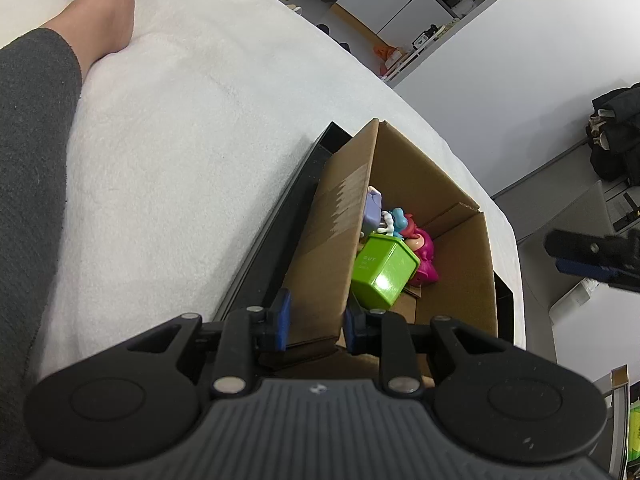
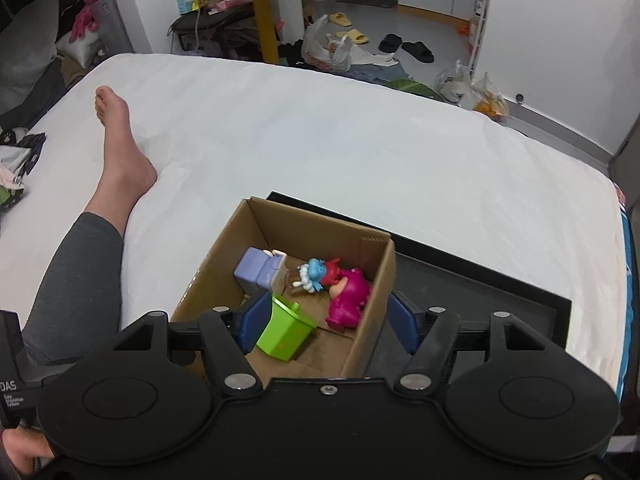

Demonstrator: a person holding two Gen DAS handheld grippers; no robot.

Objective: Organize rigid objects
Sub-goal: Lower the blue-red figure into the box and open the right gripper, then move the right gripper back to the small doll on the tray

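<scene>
With the bin (image 2: 285,332) lying in the box (image 2: 376,280), you're between picks.
Right tool (image 2: 326,322) gapes empty above it; left tool (image 1: 316,326) pinches the box wall (keep steadying); nothing else to fetch shows on the bed (image 2: 320,128).

Green bin (image 1: 382,270): faint pale print on side, top line looks like "UY", rest too small to read. Black device (image 2: 14,376) at lower left edge of right wrist view: white letters "DAS", cut off at frame edge, tiny lines under it not legible. White plastic bag (image 2: 326,50) on floor: red print, unreadable
</scene>
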